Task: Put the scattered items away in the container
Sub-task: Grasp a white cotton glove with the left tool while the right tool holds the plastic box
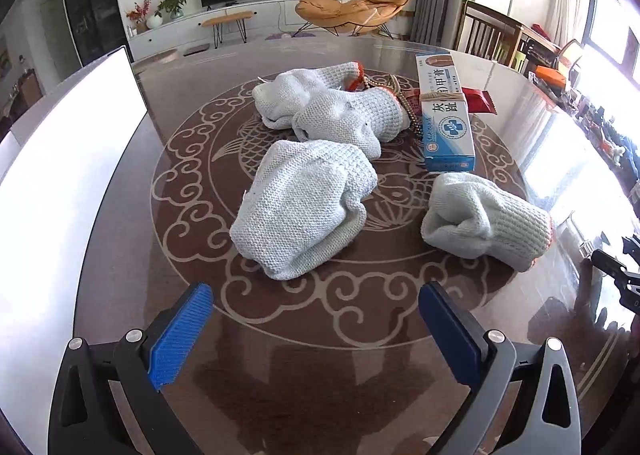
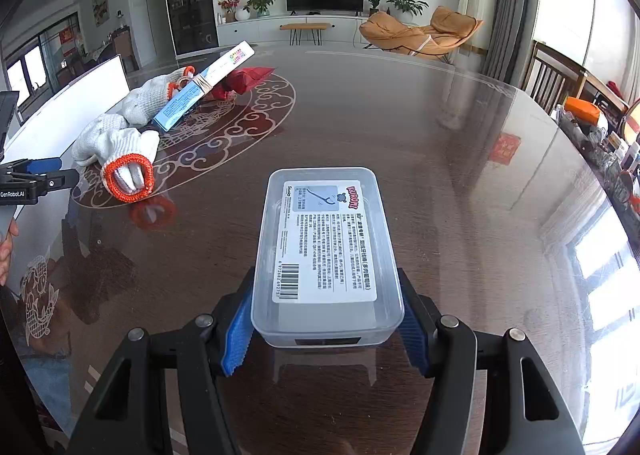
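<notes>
Clamping the clear container (image 2: 326,255) between its pads, right gripper (image 2: 326,329); left gripper (image 1: 316,329) wide, gloves (image 1: 304,211) ahead

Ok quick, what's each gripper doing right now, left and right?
Left gripper: open, nothing between its pads.
Right gripper: closed on the clear plastic container, one pad on each side.

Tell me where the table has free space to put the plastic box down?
Free: the bare table beyond and right of the plastic box, and the strip in front of the left tongs. Crowded: the centre, with gloves and the blue carton.
</notes>
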Demonstrator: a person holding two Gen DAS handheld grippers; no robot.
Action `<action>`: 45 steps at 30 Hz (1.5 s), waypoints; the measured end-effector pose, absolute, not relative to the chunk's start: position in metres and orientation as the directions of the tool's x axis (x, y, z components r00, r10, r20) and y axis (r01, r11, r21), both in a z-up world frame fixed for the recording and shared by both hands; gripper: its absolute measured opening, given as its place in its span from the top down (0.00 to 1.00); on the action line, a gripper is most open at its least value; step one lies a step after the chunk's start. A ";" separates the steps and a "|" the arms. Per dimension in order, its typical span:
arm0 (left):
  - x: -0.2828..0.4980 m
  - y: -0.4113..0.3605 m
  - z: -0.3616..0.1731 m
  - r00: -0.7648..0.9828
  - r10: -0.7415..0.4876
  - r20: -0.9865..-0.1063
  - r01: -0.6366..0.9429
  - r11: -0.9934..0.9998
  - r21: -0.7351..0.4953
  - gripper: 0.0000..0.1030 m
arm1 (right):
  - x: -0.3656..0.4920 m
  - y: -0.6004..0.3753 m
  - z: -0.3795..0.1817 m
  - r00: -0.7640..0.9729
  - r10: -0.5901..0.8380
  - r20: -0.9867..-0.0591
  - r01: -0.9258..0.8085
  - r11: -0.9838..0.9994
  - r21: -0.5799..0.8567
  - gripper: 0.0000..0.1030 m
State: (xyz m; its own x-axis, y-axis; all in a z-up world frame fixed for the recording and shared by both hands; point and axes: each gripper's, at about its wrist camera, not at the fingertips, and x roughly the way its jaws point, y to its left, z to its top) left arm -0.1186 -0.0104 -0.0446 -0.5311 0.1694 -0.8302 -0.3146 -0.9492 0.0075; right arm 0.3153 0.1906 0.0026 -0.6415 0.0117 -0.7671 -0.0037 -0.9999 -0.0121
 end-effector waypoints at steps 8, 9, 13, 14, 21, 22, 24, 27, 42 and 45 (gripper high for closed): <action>-0.172 0.002 -0.053 -0.468 0.223 -0.855 -0.430 -0.903 -0.001 0.00 | 0.315 0.191 0.002 -0.641 0.012 -0.767 -0.004 -1.000 -0.012 0.39; -0.177 0.004 -0.053 -0.472 0.222 -0.853 -0.428 -0.904 0.001 0.00 | 0.315 0.191 0.002 -0.641 0.012 -0.767 -0.004 -1.000 -0.012 0.39; -0.191 0.010 -0.052 -0.491 0.220 -0.843 -0.413 -0.911 0.003 0.00 | 0.315 0.191 0.002 -0.641 0.012 -0.767 -0.004 -1.000 -0.012 0.39; -0.193 0.011 -0.052 -0.497 0.222 -0.839 -0.412 -0.911 0.003 0.00 | 0.315 0.191 0.002 -0.641 0.011 -0.767 -0.004 -1.000 -0.012 0.39; -0.189 0.008 -0.051 -0.511 0.228 -0.828 -0.416 -0.909 0.006 0.05 | 0.315 0.191 0.002 -0.641 0.012 -0.767 -0.004 -1.000 -0.012 0.39; -0.184 0.006 -0.048 -0.531 0.229 -0.816 -0.406 -0.914 0.007 0.23 | 0.315 0.191 0.002 -0.641 0.011 -0.767 -0.004 -1.000 -0.011 0.39; -0.177 -0.001 -0.044 -0.552 0.217 -0.805 -0.376 -0.927 0.008 0.48 | 0.315 0.191 0.002 -0.641 0.012 -0.767 -0.004 -1.000 -0.012 0.39; -0.162 -0.008 -0.042 -0.552 0.206 -0.808 -0.338 -0.941 -0.009 0.57 | 0.315 0.191 0.002 -0.641 0.012 -0.767 -0.004 -1.000 -0.012 0.39; -0.054 -0.020 -0.048 -0.570 0.180 -0.802 -0.249 -0.968 -0.040 0.47 | 0.330 0.192 0.002 -0.648 0.003 -0.762 0.004 -1.000 -0.008 0.36; -0.053 -0.021 -0.050 -0.570 0.175 -0.803 -0.251 -0.967 -0.033 0.31 | 0.330 0.192 0.002 -0.645 -0.004 -0.764 0.015 -1.000 -0.007 0.33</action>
State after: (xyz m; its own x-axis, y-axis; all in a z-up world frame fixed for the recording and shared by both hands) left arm -0.0529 -0.0206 -0.0500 -0.5699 0.1752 -0.8028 -0.2508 -0.9675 -0.0330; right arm 0.3299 0.1920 0.0016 -0.6453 -0.0044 -0.7639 0.0150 -0.9999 -0.0070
